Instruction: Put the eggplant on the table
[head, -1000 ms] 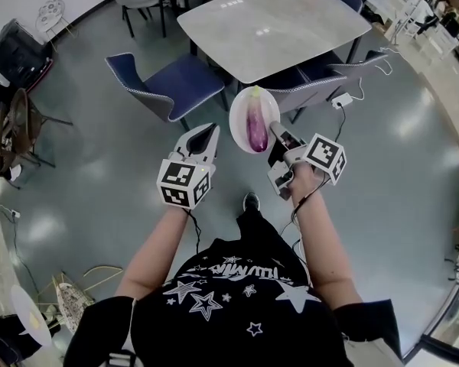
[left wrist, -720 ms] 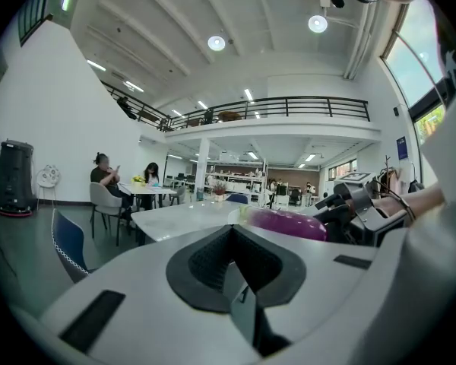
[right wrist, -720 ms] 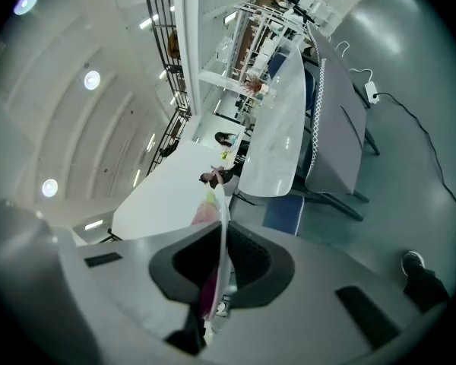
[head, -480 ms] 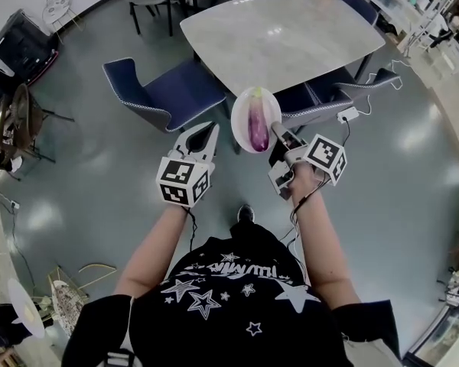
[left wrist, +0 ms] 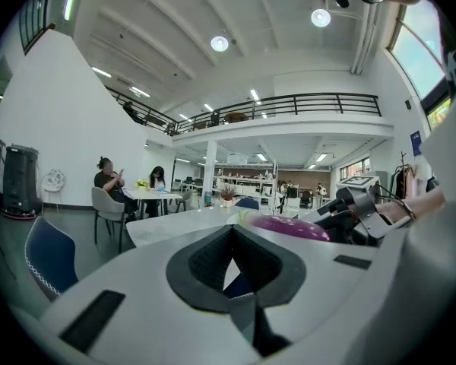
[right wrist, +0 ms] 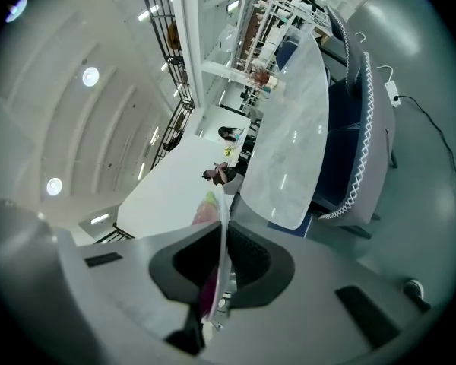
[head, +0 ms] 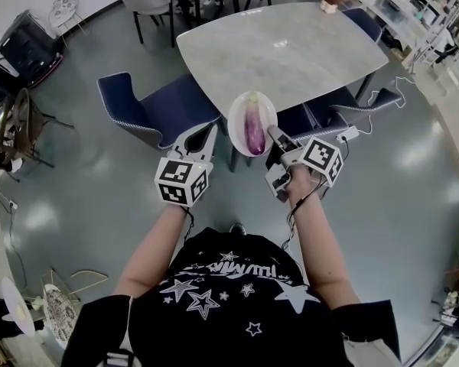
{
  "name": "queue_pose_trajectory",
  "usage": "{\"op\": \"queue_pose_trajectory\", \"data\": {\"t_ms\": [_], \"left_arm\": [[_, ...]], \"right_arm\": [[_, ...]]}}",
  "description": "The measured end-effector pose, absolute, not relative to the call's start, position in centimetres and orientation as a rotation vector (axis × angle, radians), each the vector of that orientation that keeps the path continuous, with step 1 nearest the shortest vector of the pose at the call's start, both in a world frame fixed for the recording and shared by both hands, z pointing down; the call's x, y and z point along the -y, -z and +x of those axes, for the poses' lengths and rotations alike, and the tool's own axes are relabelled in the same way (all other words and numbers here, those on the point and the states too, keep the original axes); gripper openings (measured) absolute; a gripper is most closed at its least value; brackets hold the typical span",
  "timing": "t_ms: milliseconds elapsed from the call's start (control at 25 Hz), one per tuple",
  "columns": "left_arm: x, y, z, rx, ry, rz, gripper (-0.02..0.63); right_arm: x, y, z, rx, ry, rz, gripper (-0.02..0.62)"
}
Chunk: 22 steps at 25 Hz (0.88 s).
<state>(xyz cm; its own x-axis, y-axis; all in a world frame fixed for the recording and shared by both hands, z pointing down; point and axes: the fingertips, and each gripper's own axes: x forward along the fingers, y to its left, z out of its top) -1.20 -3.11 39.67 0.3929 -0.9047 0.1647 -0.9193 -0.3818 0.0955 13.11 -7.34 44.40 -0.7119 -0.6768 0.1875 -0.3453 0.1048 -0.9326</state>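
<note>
so far you are only carrying: your right gripper [head: 273, 131] is clamping the plate [head: 238, 110] by its rim, the eggplant [head: 253, 127] lying just beyond its jaws, short of the table [head: 291, 44] ahead, your left gripper [head: 202, 134] hanging closed and empty.

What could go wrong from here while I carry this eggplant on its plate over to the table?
The right claw pinches the plate by one edge only, so it could tip and the loose eggplant could roll off onto the floor. The left claw is shut and empty beside it, giving no support. A blue chair stands at the near side of the table; bumping it might jolt the plate.
</note>
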Motion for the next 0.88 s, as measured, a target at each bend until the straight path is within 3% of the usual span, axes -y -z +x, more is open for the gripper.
{"op": "queue_pose_trajectory", "data": {"t_ms": [880], "left_arm": [[9.4,-41.9,-0.4,1.589,-0.162,2.472,0.008]], "right_arm": [[12.6,-46.7,13.6,-2.097,1.678,-1.032,0.021]]}}
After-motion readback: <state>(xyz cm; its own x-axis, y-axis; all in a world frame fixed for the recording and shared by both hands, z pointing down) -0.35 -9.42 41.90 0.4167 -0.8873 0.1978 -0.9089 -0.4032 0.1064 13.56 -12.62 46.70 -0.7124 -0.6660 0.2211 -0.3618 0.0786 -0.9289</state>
